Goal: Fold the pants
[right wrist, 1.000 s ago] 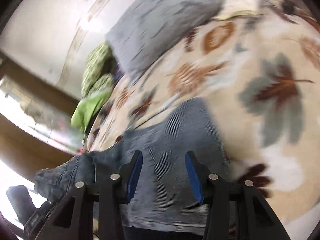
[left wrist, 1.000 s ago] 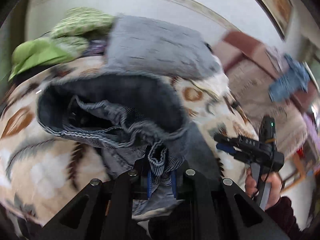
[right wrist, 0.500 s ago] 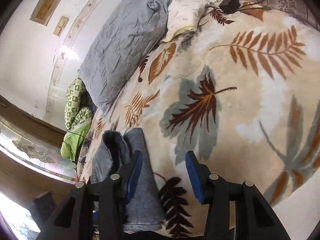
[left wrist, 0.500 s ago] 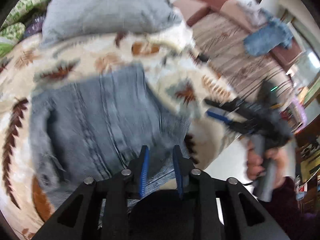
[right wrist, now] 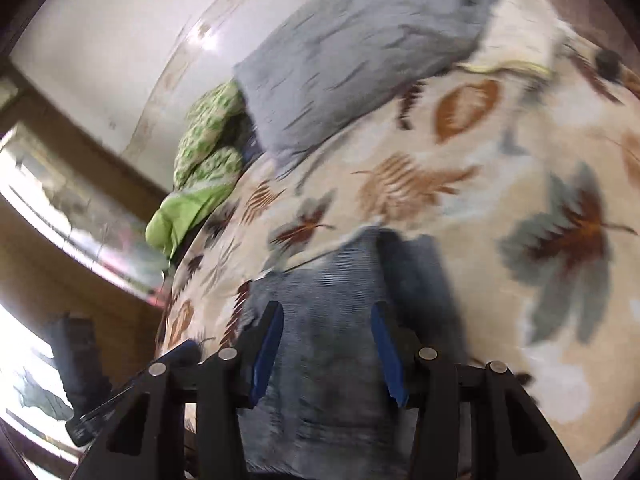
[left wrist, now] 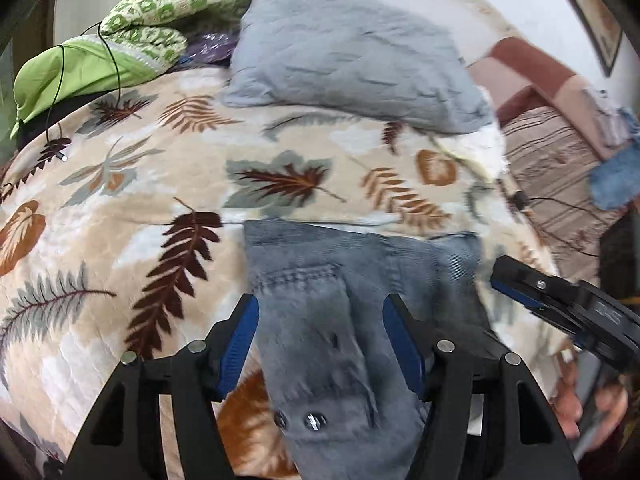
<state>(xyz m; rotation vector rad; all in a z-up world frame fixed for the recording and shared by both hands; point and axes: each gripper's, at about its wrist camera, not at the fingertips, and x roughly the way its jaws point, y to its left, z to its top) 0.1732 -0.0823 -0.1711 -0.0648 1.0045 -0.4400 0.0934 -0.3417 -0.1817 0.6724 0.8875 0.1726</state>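
**Letting go of the fold, both grippers over the jeans**

My left gripper (left wrist: 320, 344) hangs over the waistband end of the folded grey-blue denim pants (left wrist: 344, 320), and its jaws are opening; the cloth lies between the blue pads but they stand clear of it on both sides, so I hold nothing. My right gripper (right wrist: 326, 352) is partly open above the same pants (right wrist: 340, 344), also with denim showing between the pads and no pinch that I can see; that view is smeared, so I would not swear to a light brush.

The pants lie as a flat folded bundle on the cream fleece blanket with brown and grey leaf print (left wrist: 120, 248), close to the near edge of the bed, metal buttons toward me.

To do this step well, I judge I should let the left jaws clear the cloth fully before lifting, and rise straight up so a pad does not drag the top layer and undo the fold. Then I check that the edges line up, and smooth or fold once more if the bundle looks too long.

Further out, a crumpled grey pillow (left wrist: 352, 56) rests at the head of the bed, with a green patterned cushion and lime cloth (left wrist: 132, 32) beside it. I see no container anywhere, so there are no contents to report.
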